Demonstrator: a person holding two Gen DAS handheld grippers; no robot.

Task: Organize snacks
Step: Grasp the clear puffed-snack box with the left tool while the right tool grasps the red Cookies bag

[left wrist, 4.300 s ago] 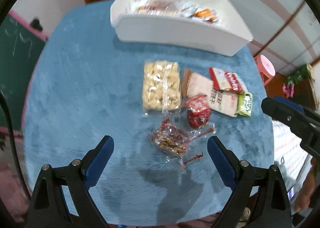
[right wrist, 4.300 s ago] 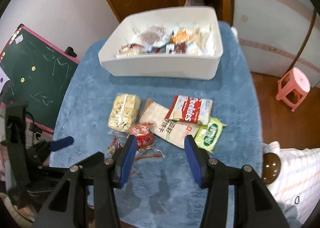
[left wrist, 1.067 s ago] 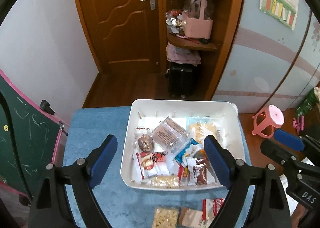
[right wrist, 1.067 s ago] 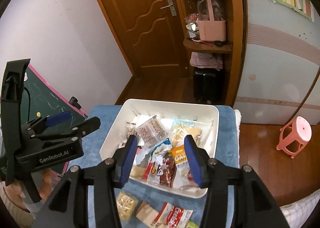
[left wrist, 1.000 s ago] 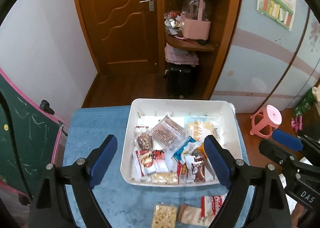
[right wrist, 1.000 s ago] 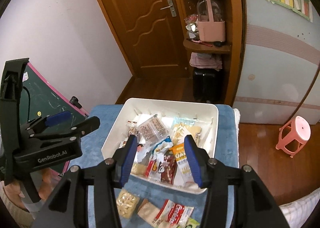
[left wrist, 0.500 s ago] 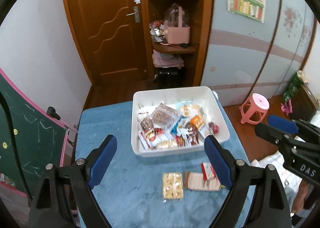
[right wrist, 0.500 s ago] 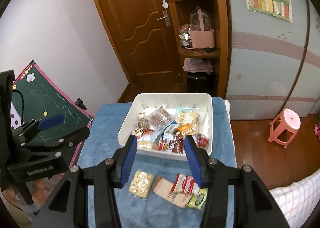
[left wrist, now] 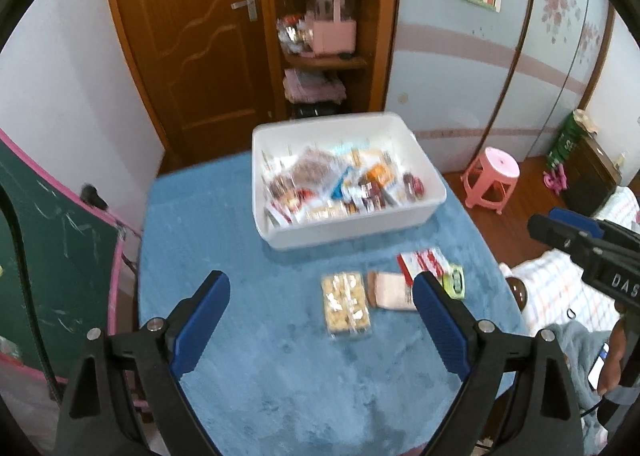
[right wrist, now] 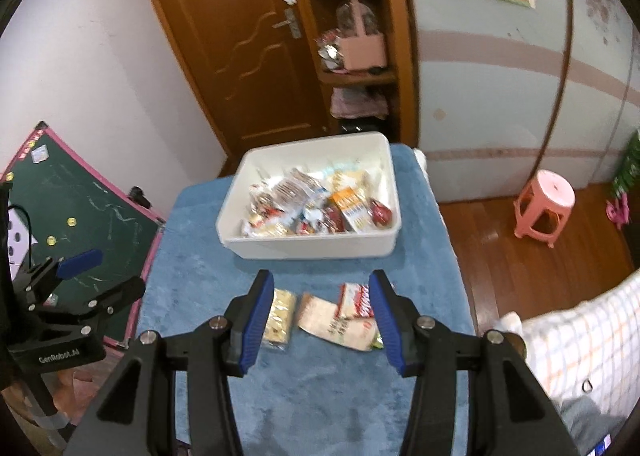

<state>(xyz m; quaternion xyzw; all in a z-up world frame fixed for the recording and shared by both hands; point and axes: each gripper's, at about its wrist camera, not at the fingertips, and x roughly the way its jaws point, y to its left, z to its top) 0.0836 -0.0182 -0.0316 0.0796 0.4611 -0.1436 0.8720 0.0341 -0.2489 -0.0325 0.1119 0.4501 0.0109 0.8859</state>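
1. A green chalkboard (left wrist: 60,256) with a pink frame leans at the far left, beside the table (left wrist: 224,224), which is covered in blue plush cloth
2. The left gripper (left wrist: 320,320) is held above the near part of the table; its blue-padded fingers (left wrist: 200,320) stand wide apart with nothing between them
3. A white bin (left wrist: 348,228) sits toward the far edge of the table, packed with mixed snack packets; the individual wrappers are too blurred to name
4. On the cloth in front of the bin, a clear pack of pale round snacks (left wrist: 347,302) lies leftmost in a short row
5. Just to its right, a beige packet (left wrist: 390,290) lies touching or nearly touching that clear pack
6. A red-and-white packet (left wrist: 422,262) overlaps the far right corner of the beige one
7. A small green packet (left wrist: 454,282) lies at the right end of the row, partly hidden by a finger in both views
8. The right gripper (right wrist: 322,322) hovers over this row, well above it; its fingers (right wrist: 258,320) are spread open and empty, framing the beige packet in the right wrist view
9. A pink stool (right wrist: 546,202) stands on the wooden floor to the right of the table
10. Behind the table are a brown door (left wrist: 192,36) and an open shelf holding a pink bag (left wrist: 334,30)
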